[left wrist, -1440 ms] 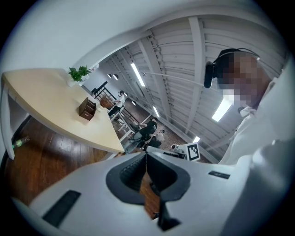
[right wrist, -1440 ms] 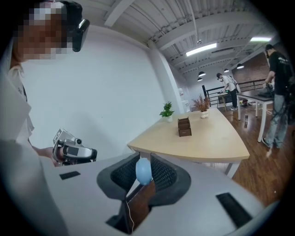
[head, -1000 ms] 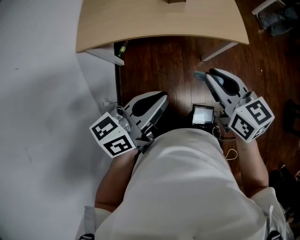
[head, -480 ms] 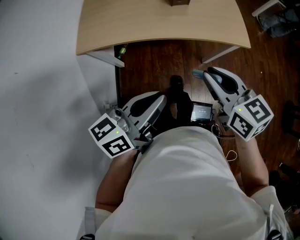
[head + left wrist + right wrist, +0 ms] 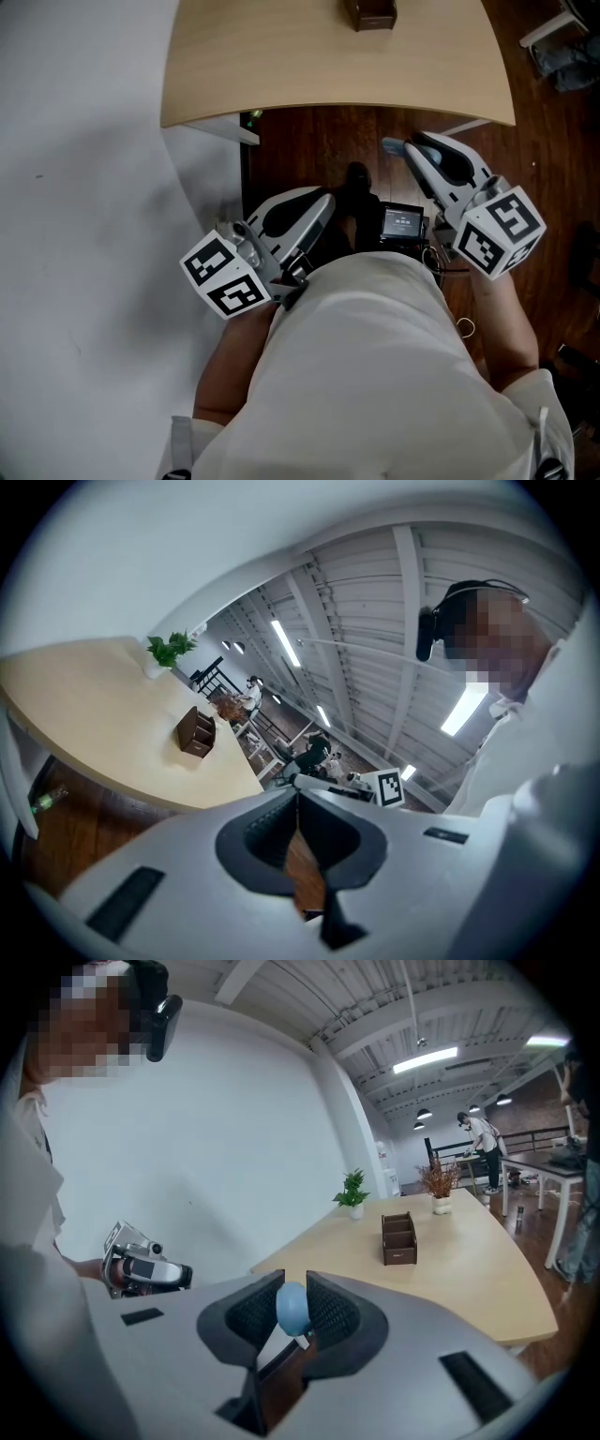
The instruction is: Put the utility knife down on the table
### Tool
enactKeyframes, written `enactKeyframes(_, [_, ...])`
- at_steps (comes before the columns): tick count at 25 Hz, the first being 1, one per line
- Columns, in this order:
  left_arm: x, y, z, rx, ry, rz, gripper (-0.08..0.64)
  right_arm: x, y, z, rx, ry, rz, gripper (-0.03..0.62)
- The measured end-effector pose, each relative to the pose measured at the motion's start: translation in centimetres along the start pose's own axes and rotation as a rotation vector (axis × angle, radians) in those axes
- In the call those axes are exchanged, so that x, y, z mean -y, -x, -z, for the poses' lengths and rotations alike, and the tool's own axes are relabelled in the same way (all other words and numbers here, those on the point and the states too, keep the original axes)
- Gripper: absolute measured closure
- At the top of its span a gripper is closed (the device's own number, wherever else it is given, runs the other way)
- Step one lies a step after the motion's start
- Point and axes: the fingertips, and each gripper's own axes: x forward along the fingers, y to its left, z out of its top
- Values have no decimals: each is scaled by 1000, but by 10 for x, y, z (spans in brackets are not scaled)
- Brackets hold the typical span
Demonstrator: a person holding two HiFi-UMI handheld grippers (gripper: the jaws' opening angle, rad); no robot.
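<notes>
Dark wooden floor (image 5: 305,155) lies under both tools: the left tool (image 5: 297,801) has its jaws pressed together on nothing, the right tool (image 5: 293,1281) clamps the blue utility knife (image 5: 292,1309); farther off, a pale worktop (image 5: 281,66) carries a wooden box (image 5: 369,13)

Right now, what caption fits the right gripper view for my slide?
Right gripper holds the blue utility knife, the wooden table ahead.
</notes>
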Motion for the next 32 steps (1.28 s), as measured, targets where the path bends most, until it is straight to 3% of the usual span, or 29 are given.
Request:
enactKeyframes(7, [24, 13, -13, -1, -7, -43, 555, -16, 8, -19, 4, -1, -43, 518])
enactKeyframes(13, [0, 9, 16, 25, 88, -62, 555, -8, -12, 11, -103, 11, -73, 518])
enactKeyframes(17, [13, 6, 9, -3, 39, -39, 555, -10, 3, -4, -52, 19, -56, 518])
enactKeyframes(22, [-3, -1, 7, -41, 40, 25, 555, -2, 0, -5, -57, 20, 27, 518])
enactKeyframes(32, [-1, -1, 4, -39, 23, 14, 555, -3, 5, -9, -64, 39, 19, 518])
